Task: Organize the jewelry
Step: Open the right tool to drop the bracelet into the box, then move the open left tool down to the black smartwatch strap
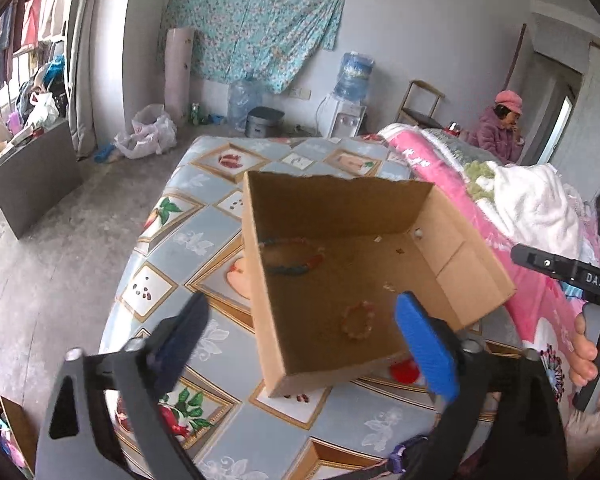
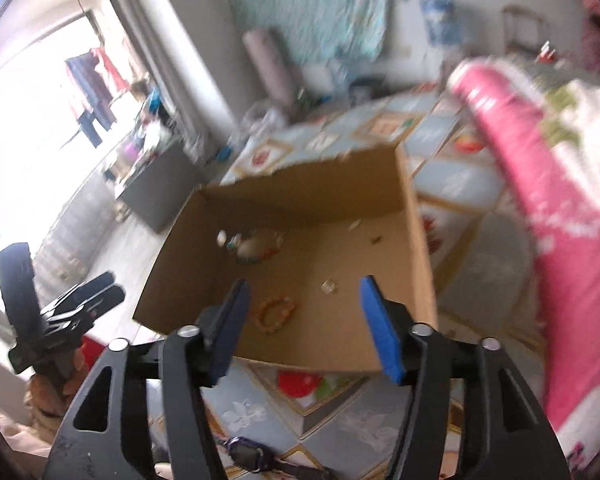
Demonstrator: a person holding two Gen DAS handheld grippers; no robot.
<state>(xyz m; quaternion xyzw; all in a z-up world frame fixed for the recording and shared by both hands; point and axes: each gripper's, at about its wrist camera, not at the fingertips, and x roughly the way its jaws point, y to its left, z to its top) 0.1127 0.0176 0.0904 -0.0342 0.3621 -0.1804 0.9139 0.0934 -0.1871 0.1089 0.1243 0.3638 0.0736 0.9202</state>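
An open cardboard box [image 1: 340, 200] [image 2: 300, 192] sits on a table with a blue patterned cloth [image 1: 204, 240]. On its floor lie a multicoloured bead bracelet [image 1: 292, 256] [image 2: 256, 246], an orange bead bracelet [image 1: 356, 320] [image 2: 276, 312] and a few small bits. My left gripper [image 1: 302, 300] hangs open over the box's near side with nothing between its fingers. My right gripper [image 2: 305, 282] is also open and empty above the near wall, close to the orange bracelet. The right wrist view is blurred.
A pink quilt [image 1: 500, 240] and white blanket [image 1: 532, 200] are piled along the table's right side. A person in a pink hat [image 1: 504, 128] sits at the back right. A water dispenser [image 1: 348, 112] stands by the far wall. Bare floor [image 1: 60, 240] lies to the left.
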